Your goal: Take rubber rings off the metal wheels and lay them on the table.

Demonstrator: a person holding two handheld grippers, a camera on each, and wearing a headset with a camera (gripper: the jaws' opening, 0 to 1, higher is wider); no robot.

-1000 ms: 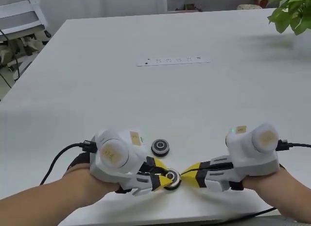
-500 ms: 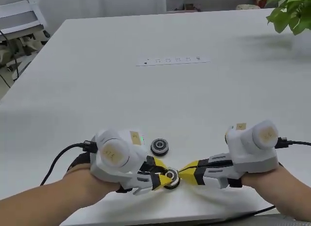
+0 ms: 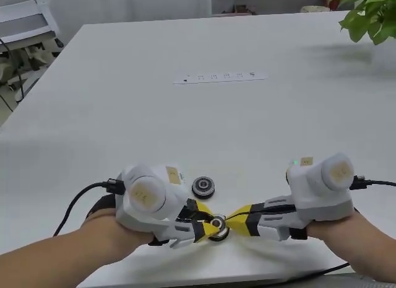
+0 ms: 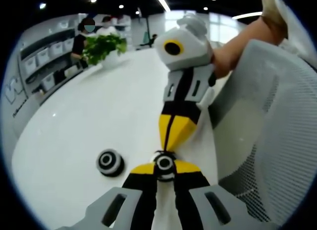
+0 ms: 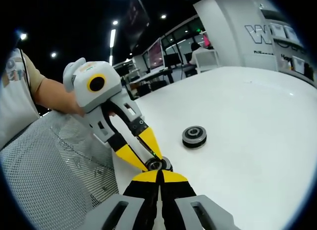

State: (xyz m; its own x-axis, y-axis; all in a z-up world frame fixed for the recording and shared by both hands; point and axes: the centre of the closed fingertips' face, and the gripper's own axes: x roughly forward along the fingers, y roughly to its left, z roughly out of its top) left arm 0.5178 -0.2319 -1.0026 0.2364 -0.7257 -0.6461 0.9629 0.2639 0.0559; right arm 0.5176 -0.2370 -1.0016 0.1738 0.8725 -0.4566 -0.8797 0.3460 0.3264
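A small metal wheel (image 3: pixel 216 225) with a dark rubber ring sits between the yellow fingertips of my left gripper (image 3: pixel 212 226), just above the table's near edge. In the left gripper view the wheel (image 4: pixel 164 163) is clamped between its jaws (image 4: pixel 164 167). My right gripper (image 3: pixel 228 222) comes in from the right with its jaws pressed together, tips touching the wheel's rim. In the right gripper view those tips (image 5: pixel 159 176) meet the wheel (image 5: pixel 157 164); whether they pinch the ring is unclear. A second wheel (image 3: pixel 203 187) with its black ring lies flat on the white table (image 3: pixel 185 127) just behind.
A white power strip (image 3: pixel 219 77) lies mid-table. A green plant (image 3: pixel 370 17) stands at the far right corner and a chair (image 3: pixel 25 25) at the far left. The table's front edge runs just under the grippers. A mesh chair back (image 4: pixel 257 131) is close behind.
My right gripper has slid a little to the left, and its tips now touch the held wheel. The left gripper and both wheels have stayed put.
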